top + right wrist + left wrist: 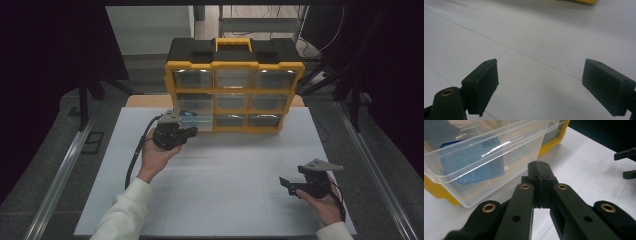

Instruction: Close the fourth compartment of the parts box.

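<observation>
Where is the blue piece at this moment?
The blue piece lies inside the clear drawer pulled out at the organizer's lower left in the high view, just beyond the left gripper.

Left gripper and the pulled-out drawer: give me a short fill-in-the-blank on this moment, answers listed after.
1. The left gripper has its jaws ____.
2. The right gripper has its jaws ____ above the white table.
3. The clear drawer pulled out of the yellow organizer holds a ____ piece.
4. The organizer's carry handle is ____.

Missing words: shut; open; blue; yellow
</observation>
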### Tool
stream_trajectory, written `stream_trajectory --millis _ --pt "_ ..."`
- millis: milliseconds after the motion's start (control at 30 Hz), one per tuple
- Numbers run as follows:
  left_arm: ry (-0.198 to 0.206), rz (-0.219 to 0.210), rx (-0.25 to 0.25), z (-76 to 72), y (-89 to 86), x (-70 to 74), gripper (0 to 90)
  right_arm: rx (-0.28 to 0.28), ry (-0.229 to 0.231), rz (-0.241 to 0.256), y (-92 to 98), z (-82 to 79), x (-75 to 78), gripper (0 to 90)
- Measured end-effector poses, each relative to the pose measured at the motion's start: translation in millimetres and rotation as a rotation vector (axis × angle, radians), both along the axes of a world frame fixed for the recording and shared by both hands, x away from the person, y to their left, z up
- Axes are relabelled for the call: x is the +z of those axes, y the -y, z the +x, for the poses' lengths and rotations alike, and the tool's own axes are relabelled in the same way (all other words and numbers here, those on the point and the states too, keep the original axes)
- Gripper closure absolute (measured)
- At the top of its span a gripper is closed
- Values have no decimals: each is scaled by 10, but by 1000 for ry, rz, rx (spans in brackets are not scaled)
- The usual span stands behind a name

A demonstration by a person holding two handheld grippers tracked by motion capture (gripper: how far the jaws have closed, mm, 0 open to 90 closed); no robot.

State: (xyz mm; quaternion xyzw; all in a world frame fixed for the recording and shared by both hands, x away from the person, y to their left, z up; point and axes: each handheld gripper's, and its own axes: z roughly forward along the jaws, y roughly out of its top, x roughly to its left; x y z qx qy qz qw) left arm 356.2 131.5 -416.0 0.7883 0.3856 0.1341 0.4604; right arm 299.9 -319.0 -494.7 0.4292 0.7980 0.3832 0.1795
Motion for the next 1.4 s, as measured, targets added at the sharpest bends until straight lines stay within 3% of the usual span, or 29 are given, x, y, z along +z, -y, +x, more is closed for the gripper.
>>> stream_trajectory --millis 867,1400 --pt "11 20 47 146 -34 -18 900 -1 0 -1 1 1 -2 140" --pt "30 35 52 176 3 1 900 -1 -1 -4 -3 1 -6 140"
